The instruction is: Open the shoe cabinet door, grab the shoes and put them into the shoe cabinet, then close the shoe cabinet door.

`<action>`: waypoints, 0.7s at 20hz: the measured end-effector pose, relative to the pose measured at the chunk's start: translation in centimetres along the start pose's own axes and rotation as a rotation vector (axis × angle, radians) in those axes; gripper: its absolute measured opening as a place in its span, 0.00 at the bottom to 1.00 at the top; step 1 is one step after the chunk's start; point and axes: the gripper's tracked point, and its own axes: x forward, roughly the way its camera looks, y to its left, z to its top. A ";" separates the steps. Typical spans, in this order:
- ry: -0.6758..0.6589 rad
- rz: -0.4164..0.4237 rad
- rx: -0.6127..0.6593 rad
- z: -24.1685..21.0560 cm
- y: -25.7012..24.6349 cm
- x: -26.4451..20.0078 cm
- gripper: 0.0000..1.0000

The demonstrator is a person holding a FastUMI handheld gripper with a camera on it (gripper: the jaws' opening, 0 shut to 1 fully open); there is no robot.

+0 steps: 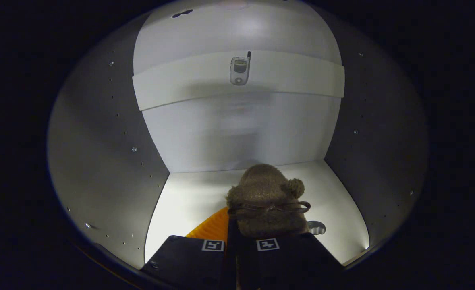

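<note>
Pinching the fuzzy brown slipper (266,201) at its heel end, the tongs (240,245) are pressed nearly together; its long axis is pointed straight ahead, toe toward the back wall, low over the shoe cabinet (100,161) floor; probably only lowering is left.

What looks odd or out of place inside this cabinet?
A small phone seems to sit on the shelf of the shoe cabinet, an odd thing to keep there. Otherwise nothing stands out: the fuzzy shoe is held by the closed fingers above the floor, with something orange beside it.
</note>
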 end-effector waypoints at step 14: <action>-0.222 0.120 0.036 1.0 0.4 -12.7 0.98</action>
